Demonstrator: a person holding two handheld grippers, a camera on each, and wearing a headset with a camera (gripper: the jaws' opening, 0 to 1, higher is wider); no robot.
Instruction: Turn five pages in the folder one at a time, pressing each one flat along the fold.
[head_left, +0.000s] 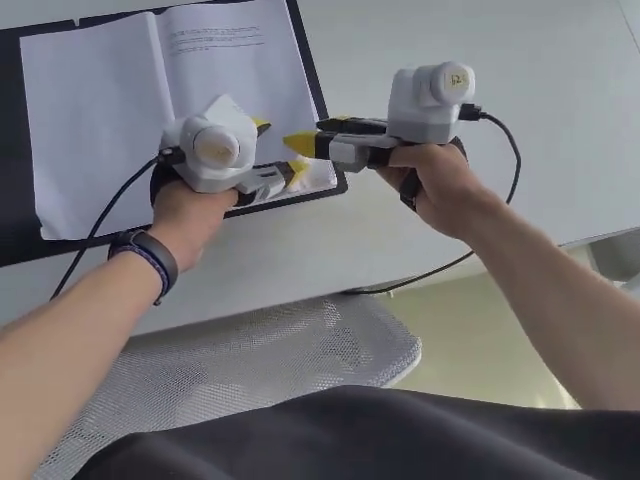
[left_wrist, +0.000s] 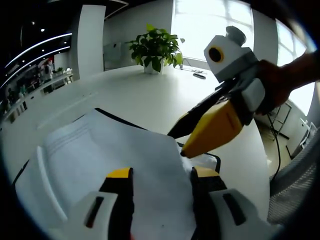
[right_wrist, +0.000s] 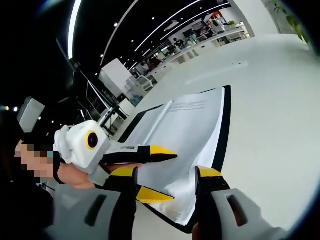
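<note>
While both wide-jawed, left tool (left_wrist: 162, 174) and right tool (right_wrist: 167, 172) over black folder (right_wrist: 224, 120) of white pages (head_left: 100, 110).

Two grippers (head_left: 278, 150) (head_left: 300, 143), one folder (right_wrist: 224, 125) — one plant (left_wrist: 155, 47)

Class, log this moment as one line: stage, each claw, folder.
stage: right-hand page not yet gripped | left claw: open, over page | right claw: open, at page's near corner | folder: open on table
</note>
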